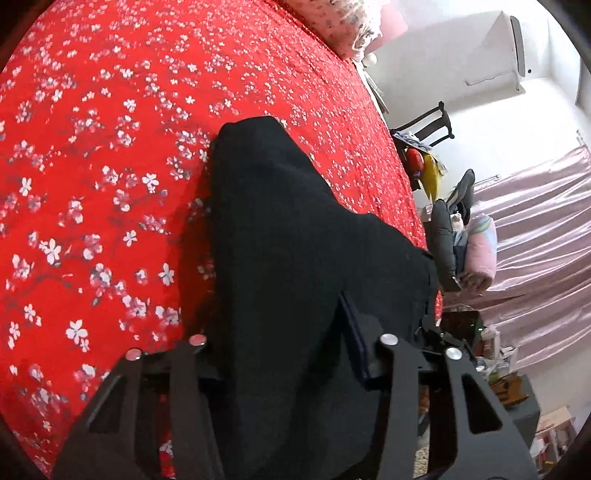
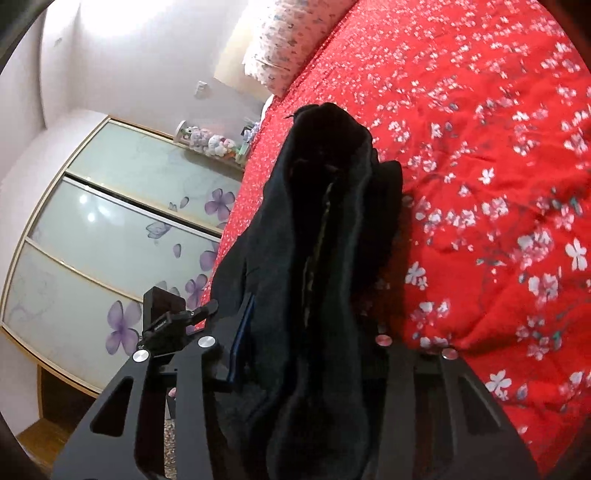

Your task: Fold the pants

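Observation:
The black pants point(image 1: 280, 236) hang bunched over a red bedspread with white blossoms point(image 1: 110, 147). My left gripper point(image 1: 288, 354) is shut on the pants, which fill the gap between its fingers and hide the tips. In the right wrist view the pants point(image 2: 332, 221) droop in folds, an inner seam showing, above the same bedspread point(image 2: 498, 184). My right gripper point(image 2: 306, 354) is shut on the cloth too. The far end of the pants touches the bed in both views.
A floral pillow point(image 1: 332, 26) lies at the head of the bed. Beside the bed stand a dark chair point(image 1: 436, 125), piled clothes point(image 1: 476, 251) and pink curtains point(image 1: 535, 240). On the other side is a sliding wardrobe with purple flowers point(image 2: 110, 240).

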Demonstrator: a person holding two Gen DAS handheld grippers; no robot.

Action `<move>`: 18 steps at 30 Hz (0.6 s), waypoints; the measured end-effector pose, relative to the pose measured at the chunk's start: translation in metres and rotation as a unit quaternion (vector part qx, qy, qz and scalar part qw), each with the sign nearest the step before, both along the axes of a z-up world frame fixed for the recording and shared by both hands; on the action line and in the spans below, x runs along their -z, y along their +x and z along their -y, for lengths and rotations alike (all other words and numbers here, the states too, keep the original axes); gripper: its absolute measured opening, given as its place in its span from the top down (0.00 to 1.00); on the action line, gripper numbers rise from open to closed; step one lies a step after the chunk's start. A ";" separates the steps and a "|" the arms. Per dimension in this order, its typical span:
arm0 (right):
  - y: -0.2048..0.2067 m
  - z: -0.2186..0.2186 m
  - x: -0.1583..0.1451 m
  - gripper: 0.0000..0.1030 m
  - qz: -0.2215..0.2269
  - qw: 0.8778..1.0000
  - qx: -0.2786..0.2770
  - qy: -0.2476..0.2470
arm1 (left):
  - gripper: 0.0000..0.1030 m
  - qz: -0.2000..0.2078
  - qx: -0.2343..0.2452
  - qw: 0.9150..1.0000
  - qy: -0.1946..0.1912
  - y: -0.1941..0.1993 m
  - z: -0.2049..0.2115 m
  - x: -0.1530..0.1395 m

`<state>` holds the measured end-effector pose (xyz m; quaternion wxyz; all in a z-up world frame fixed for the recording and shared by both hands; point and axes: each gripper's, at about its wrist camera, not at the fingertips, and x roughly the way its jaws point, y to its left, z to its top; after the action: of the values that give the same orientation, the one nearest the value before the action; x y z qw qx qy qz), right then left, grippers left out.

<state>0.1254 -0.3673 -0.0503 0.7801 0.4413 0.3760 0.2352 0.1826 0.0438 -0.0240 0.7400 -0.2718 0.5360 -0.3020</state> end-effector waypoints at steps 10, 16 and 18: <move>-0.001 -0.004 -0.016 0.63 0.047 0.999 0.012 0.011 | 0.86 0.046 -0.007 0.999 -0.008 -0.008 0.009 -0.022; 0.008 -0.001 -0.019 0.64 0.069 0.996 0.022 0.042 | 0.86 0.082 -0.023 0.996 -0.033 -0.007 0.004 -0.043; 0.013 -0.001 -0.021 0.64 0.078 0.995 0.024 0.052 | 0.86 0.097 -0.027 0.994 -0.032 -0.006 0.003 -0.051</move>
<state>0.1383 -0.3663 -0.0295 0.7887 0.4701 0.2906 0.2694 0.1769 0.0412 0.0274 0.7875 -0.2793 0.4440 -0.3236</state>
